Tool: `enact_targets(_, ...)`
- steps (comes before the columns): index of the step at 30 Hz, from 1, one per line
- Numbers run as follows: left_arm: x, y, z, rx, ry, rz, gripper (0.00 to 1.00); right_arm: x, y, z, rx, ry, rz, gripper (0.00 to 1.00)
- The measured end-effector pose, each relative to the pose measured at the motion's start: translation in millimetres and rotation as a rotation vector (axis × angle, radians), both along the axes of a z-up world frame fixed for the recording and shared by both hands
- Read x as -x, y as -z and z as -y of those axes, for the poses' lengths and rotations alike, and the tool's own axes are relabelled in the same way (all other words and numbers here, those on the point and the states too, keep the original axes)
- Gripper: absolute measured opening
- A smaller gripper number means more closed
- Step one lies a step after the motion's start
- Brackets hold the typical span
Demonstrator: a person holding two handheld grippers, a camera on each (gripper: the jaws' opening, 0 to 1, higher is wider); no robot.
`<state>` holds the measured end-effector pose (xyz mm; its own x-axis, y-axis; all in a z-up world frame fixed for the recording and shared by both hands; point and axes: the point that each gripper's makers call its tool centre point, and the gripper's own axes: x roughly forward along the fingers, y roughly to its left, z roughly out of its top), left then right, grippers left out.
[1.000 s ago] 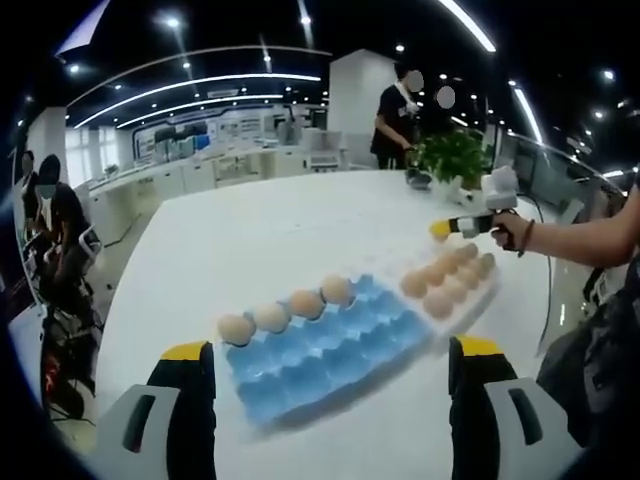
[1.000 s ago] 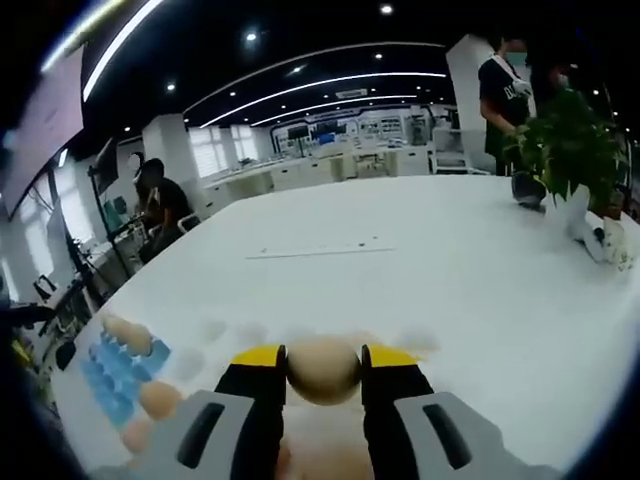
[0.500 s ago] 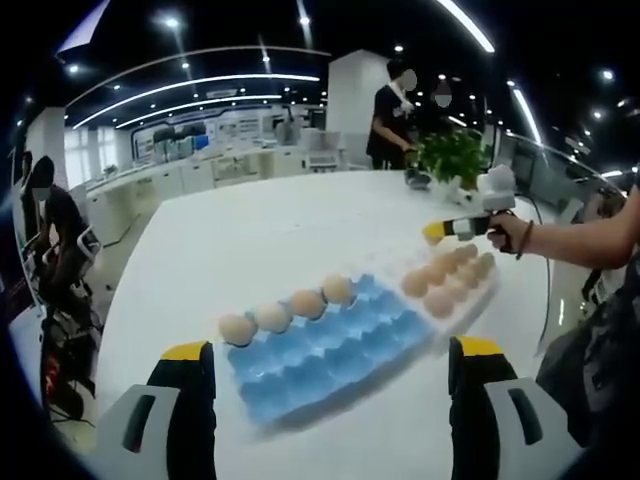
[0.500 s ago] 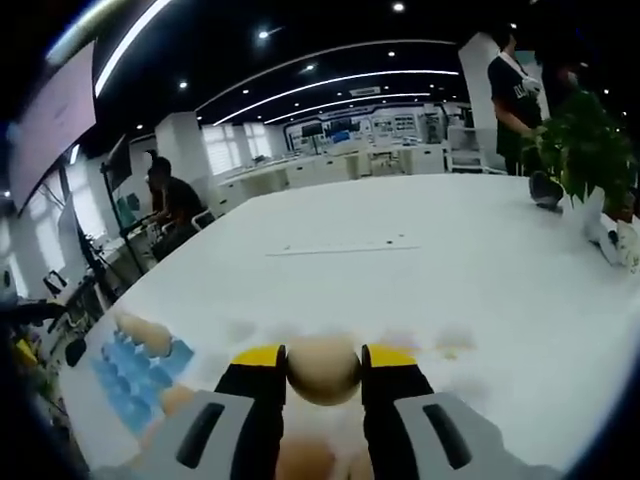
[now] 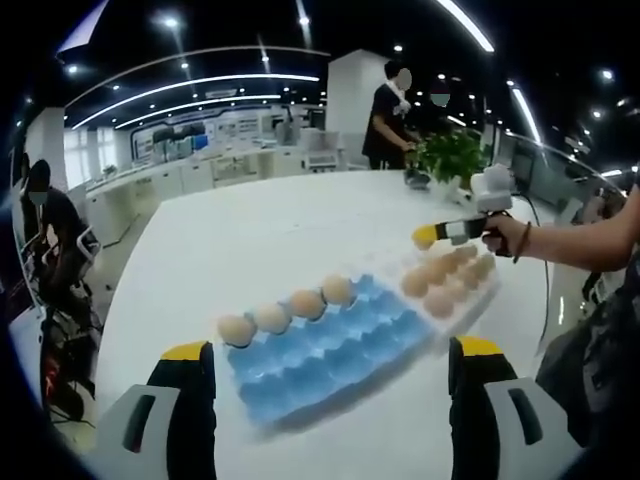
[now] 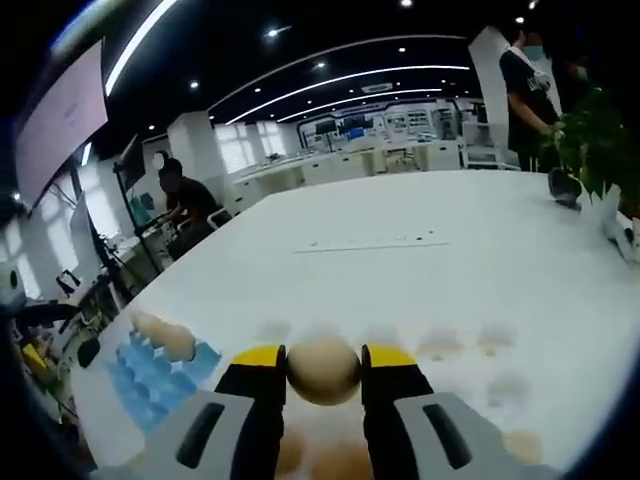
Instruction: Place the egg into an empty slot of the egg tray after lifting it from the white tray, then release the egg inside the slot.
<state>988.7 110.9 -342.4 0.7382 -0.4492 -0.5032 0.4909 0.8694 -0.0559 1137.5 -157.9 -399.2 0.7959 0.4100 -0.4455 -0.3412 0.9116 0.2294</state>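
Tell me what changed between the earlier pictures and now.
In the left gripper view, the right gripper, shut on an egg, has moved leftward above the white tray, toward the blue egg tray. Unchanged: the grip, four eggs in the blue tray's far row, and the open left gripper.

Left gripper view looks across the table (image 5: 250, 240) from near; right gripper view sits low; both share the blue egg tray (image 5: 330, 350).

egg (image 6: 323, 369): tan, pinched between the right gripper's (image 6: 323, 372) yellow-tipped jaws, up off the table | egg tray (image 5: 325, 350): blue, four eggs lined along its far row, rest of the slots empty | white tray (image 5: 452, 285): right beside the blue one, packed with tan eggs
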Motion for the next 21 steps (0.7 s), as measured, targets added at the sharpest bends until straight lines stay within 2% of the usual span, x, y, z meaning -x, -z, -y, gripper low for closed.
enact_targets(21, 1.2, 2.8, -5, -0.004, -0.003, -0.004, 0.99, 4, 0.3, -40, -0.012, -0.09, -0.009, 0.3)
